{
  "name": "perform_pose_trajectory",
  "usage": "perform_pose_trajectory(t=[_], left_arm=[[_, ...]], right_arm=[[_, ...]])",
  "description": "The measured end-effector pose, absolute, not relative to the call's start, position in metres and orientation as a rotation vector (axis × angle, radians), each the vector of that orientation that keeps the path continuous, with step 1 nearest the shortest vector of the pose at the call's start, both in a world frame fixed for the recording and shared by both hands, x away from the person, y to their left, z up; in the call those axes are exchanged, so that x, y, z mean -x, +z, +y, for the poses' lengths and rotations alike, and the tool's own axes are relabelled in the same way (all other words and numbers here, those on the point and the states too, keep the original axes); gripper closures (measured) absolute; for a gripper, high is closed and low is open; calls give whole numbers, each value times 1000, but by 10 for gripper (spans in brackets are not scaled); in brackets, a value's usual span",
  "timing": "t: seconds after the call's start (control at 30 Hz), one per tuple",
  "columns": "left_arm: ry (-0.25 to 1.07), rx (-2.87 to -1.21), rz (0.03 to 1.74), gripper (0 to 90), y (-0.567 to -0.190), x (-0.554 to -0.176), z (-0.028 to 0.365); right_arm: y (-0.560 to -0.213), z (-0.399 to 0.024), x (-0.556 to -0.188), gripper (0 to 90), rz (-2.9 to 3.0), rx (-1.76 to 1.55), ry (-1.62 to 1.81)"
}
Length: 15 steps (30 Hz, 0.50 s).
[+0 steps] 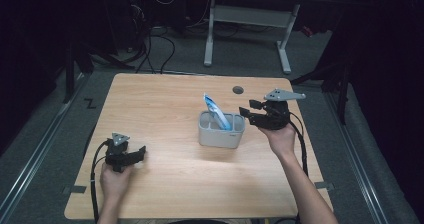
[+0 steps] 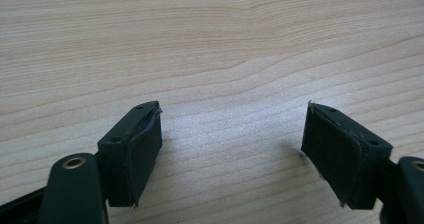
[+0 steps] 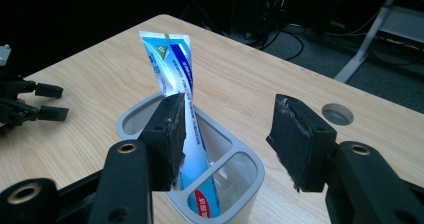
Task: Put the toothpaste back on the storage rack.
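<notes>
A grey holder cup (image 1: 220, 135) (image 3: 240, 156) with compartments stands at the middle of the wooden table (image 1: 165, 104). A blue and white toothpaste tube (image 1: 216, 111) (image 3: 175, 79) leans in it, crimped end up. My right gripper (image 1: 246, 109) (image 3: 227, 139) hovers open just right of the cup, jaws apart with nothing between them, the tube beyond its left pad. My left gripper (image 1: 141, 153) (image 2: 232, 149) rests low over bare wood near the front left, open and holding nothing; it also appears far off in the right gripper view (image 3: 47, 101).
A round cable hole (image 1: 238, 90) (image 3: 337, 114) sits in the table behind the cup. Beyond the table stand a white desk frame (image 1: 247, 19) and floor cables (image 1: 160, 44). Dark surroundings flank both sides.
</notes>
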State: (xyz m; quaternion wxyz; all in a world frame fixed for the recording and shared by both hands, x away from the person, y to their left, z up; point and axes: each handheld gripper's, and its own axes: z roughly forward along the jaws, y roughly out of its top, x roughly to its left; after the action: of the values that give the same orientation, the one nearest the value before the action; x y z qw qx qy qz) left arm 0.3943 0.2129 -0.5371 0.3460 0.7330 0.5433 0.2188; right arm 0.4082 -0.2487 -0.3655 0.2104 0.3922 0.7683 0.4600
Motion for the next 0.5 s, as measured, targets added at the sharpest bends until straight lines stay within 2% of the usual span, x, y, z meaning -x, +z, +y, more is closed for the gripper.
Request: perform_pose_trajectory(t=[0.5], left_arm=[[568, -1904, 1410, 244, -537, -394, 213]], right_arm=[[-368, -272, -396, 486, 2080, -1143, 1295]])
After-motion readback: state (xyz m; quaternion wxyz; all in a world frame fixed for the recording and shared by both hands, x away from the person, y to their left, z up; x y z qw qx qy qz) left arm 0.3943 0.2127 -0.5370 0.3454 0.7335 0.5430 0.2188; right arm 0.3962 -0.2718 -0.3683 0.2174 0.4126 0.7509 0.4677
